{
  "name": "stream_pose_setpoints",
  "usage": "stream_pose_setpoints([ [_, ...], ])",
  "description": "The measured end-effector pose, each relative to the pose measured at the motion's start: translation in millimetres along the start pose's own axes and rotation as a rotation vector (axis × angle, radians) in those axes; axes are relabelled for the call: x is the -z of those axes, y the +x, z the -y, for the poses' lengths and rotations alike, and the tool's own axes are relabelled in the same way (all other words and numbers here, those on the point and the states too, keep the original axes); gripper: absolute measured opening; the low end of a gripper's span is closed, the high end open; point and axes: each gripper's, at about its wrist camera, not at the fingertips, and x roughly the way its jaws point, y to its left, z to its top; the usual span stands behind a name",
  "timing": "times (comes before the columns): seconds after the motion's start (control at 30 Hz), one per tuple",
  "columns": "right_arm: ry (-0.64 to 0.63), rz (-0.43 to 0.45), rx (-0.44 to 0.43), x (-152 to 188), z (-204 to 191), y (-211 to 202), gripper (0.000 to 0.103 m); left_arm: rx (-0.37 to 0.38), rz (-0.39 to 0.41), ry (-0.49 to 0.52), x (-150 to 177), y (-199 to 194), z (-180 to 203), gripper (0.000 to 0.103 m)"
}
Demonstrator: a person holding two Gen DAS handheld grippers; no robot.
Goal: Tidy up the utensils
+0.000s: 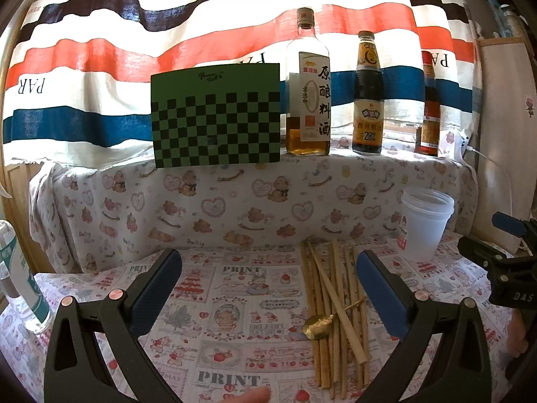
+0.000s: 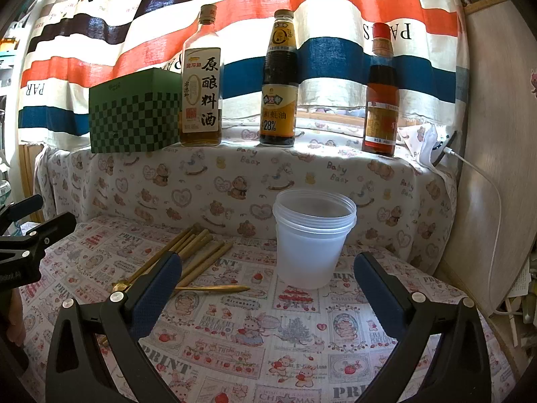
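Both grippers open, empty. Chopsticks (image 1: pixel 335 305) lying lengthwise just inside right finger of left gripper (image 1: pixel 268 262); right gripper (image 2: pixel 266 265) facing cup (image 2: pixel 313 238).

Matt printed cloth covers the desk (image 2: pixel 268 336). Chopsticks (image 1: pixel 335 319): pale, dull wood or bamboo. Spoon (image 1: pixel 317 325): glossy gold-toned metal. Cup (image 2: pixel 313 241): translucent, frosted smooth plastic. Bottles (image 2: pixel 201 80): shiny glass with paper labels. Each tool (image 2: pixel 265 275): matt black plastic with blue, dull pads (image 2: pixel 157 288). Curtain (image 1: pixel 134 50): coarse woven cloth.
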Motion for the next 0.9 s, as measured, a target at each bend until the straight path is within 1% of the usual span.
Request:
stream_pose_setpoints([
  [0.47, 0.000, 0.000, 0.001, 0.1, 0.0, -0.2, 0.103, -0.003, 0.000, -0.001, 0.0, -0.1, -0.6, 0.103],
  [0.5, 0.001, -0.001, 0.001, 0.0, 0.0, -0.2, 0.103, 0.004, 0.002, -0.001, -0.2, -0.2, -0.5, 0.103],
  [0.57, 0.002, 0.001, 0.000, 0.1, 0.1, -0.2, 0.103, 0.047, 0.013, 0.001, -0.2, -2.0, -0.6, 0.103],
  [0.63, 0.006, 0.005, 0.007, 0.1, 0.8, -0.9, 0.103, 0.050, 0.019, 0.004, -0.9, -3.4, 0.9, 0.103],
  [0.77, 0.061, 0.079, 0.043, 2.3, 10.6, -10.5, 0.103, 0.061, 0.006, -0.008, -0.9, -1.5, -0.4, 0.103],
  [0.83, 0.078, 0.082, 0.070, 2.0, 14.9, -11.8, 0.103, 0.084, 0.002, -0.023, -0.9, -1.4, -3.0, 0.103],
  [0.87, 0.079, 0.077, 0.085, 1.0, 16.8, -11.8, 0.097, 0.101, -0.007, -0.028, -0.9, -0.4, -3.7, 0.103],
  [0.9, 0.089, 0.072, 0.104, -0.2, 18.9, -12.9, 0.089, 0.096, -0.015, -0.028, -0.6, 0.6, -3.2, 0.103],
])
